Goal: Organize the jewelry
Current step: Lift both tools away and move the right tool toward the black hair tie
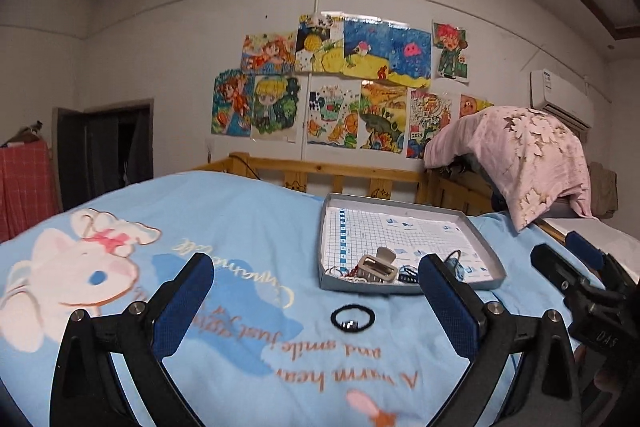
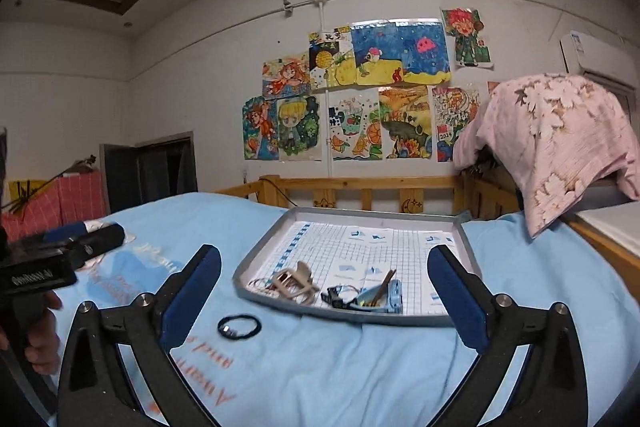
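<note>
Most jewelry sits along the tray's (image 2: 466, 239) near edge; one black hair tie (image 2: 239, 327) waits on the bed. Both the left gripper (image 1: 316, 291) and the right gripper (image 2: 326, 279) are spread wide, holding nothing.

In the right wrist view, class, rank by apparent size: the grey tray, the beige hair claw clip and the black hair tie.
Largest to smallest as they look:
1. grey tray
2. beige hair claw clip
3. black hair tie
The clip and tie look close in size, and the tie lies nearer the camera, so their order is unsure.

White wall (image 1: 160, 39) hung with drawings (image 1: 340, 83); wooden bed rail (image 1: 344, 173); dark doorway (image 1: 116, 147); air conditioner (image 1: 560, 99).
</note>
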`<state>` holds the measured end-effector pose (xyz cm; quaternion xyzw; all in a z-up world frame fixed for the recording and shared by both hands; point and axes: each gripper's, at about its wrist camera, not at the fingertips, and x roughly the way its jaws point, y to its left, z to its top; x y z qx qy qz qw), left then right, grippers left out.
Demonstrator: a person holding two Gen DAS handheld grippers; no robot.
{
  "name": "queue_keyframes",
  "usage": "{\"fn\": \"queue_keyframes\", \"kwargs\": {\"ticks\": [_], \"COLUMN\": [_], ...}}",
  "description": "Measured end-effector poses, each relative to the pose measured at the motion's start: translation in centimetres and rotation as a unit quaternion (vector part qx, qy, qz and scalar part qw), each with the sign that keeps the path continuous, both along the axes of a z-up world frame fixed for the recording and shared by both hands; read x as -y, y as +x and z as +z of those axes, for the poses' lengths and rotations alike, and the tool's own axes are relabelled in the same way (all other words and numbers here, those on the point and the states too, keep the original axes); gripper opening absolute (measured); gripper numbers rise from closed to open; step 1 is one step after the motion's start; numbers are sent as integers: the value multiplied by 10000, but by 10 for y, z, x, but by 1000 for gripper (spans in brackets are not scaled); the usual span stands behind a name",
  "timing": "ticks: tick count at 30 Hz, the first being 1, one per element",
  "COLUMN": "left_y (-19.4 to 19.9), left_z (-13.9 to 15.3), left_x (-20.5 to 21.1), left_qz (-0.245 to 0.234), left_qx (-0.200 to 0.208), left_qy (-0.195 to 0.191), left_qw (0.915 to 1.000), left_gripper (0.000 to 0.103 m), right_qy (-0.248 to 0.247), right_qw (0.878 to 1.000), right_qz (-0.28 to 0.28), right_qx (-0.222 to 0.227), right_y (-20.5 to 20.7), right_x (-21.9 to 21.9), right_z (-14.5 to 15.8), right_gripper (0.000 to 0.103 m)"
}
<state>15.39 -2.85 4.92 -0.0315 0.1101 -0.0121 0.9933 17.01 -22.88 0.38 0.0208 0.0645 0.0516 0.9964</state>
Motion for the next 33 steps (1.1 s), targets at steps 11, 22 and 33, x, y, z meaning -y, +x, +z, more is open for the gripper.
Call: {"fn": "queue_keyframes", "kwargs": {"ticks": [11,22,33], "left_y": [-73,-89,-94], "left_z": [-35,-45,-46], "left_x": [-17,-23,-17], "left_qz": [111,142,141], "left_qx": [-148,-283,-273], "left_qy": [116,33,130], "left_qw": [9998,9995,9994], "left_gripper": [103,103,103], "right_qy": [70,-211,-369], "right_qw": [9998,9996,9991], "right_qz": [93,66,-21], "right_qx": [172,-176,-229], "right_y": [-86,-110,-117], "right_x": [-9,-17,-20], "right_z": [-8,-27,-29], "right_gripper": [101,101,101]}}
